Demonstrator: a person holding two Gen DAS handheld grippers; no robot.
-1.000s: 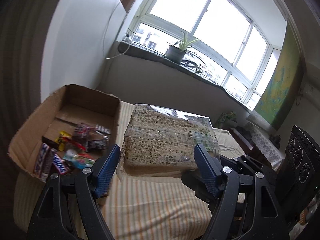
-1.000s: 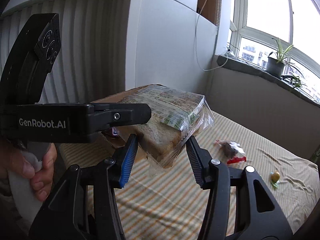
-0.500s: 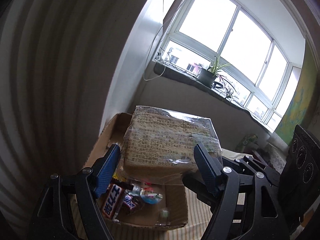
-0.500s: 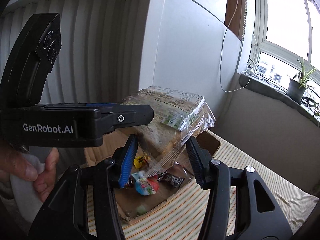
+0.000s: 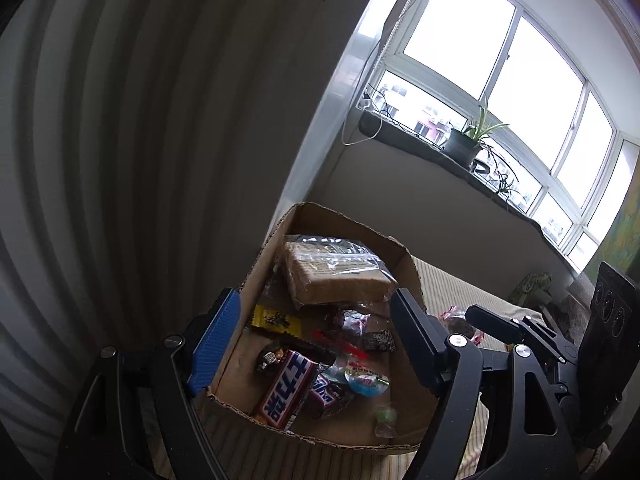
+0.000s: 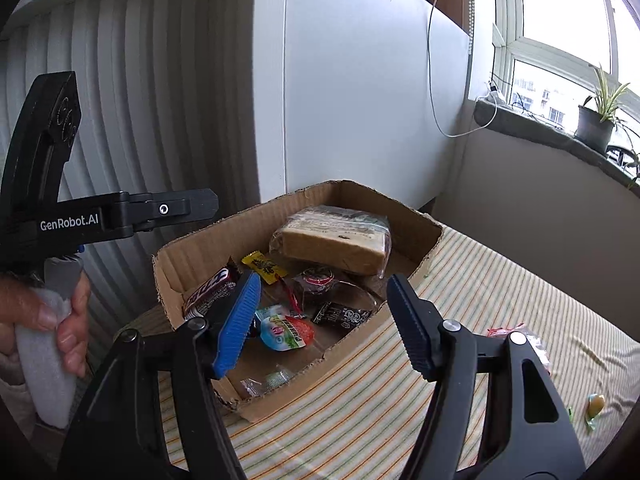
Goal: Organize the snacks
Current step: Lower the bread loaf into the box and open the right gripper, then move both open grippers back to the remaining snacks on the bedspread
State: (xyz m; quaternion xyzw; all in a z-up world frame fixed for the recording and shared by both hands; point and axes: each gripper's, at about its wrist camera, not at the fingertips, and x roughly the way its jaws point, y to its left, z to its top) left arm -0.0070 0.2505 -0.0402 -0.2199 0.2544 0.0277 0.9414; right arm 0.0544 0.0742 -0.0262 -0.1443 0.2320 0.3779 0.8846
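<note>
home bedroom: striped bed (image 6: 500,296), windowsill plant (image 6: 600,116)

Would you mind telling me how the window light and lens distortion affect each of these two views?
Left wrist view: the bright window is blown out white, leaving the ribbed wall and brown cardboard box dim; edges bow strongly. Right wrist view: lighting is more even, the clear-wrapped bread loaf reads sharply, the wall slats curve.

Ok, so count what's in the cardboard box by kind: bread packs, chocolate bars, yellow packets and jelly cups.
Bread packs: 1
Chocolate bars: 2
Yellow packets: 1
Jelly cups: 1
Total: 5
</note>
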